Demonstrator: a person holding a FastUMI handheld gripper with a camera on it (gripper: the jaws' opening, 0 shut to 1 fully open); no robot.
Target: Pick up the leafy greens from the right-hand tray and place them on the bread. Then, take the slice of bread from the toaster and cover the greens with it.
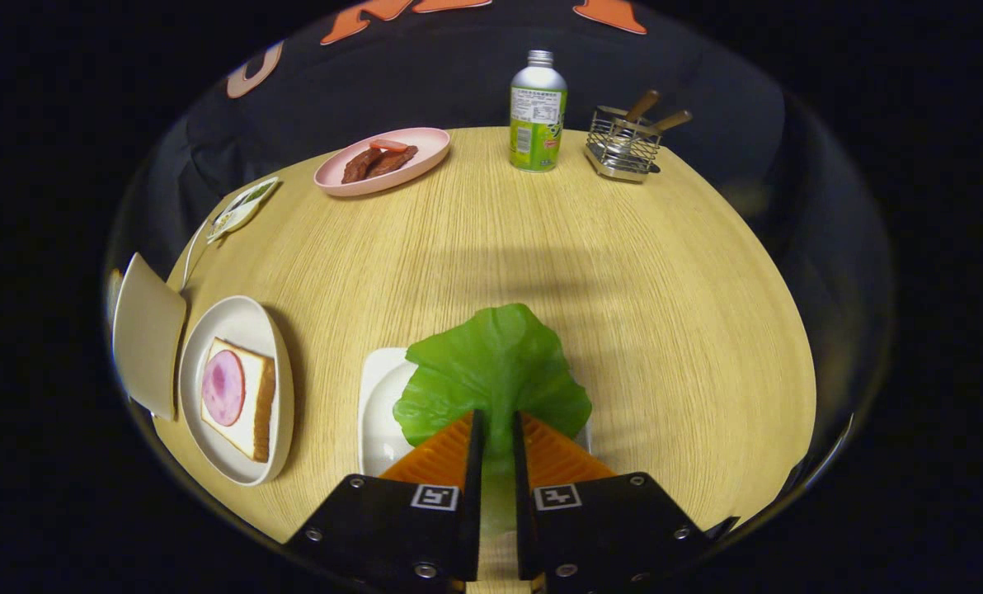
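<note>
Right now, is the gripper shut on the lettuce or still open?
Shut on it. Both fingers press the stem side of the lettuce between them, with only a thin strip of green in the gap, over the white tray.

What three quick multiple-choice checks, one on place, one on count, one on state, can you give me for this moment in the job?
1. Where is the bread with the ham slice?
A. on the oval plate left of the fingers
B. in the wire basket
C. beside the bottle

2. How many wooden handles stand in the wire basket?
A. none
B. two
C. five

3. The gripper is:
A. wide open
B. shut on the lettuce leaf
C. around the bottle

Key: A, the bread lies on that plate; B, two handles rise from it; B, both fingers pinch the leaf's stem.
</note>
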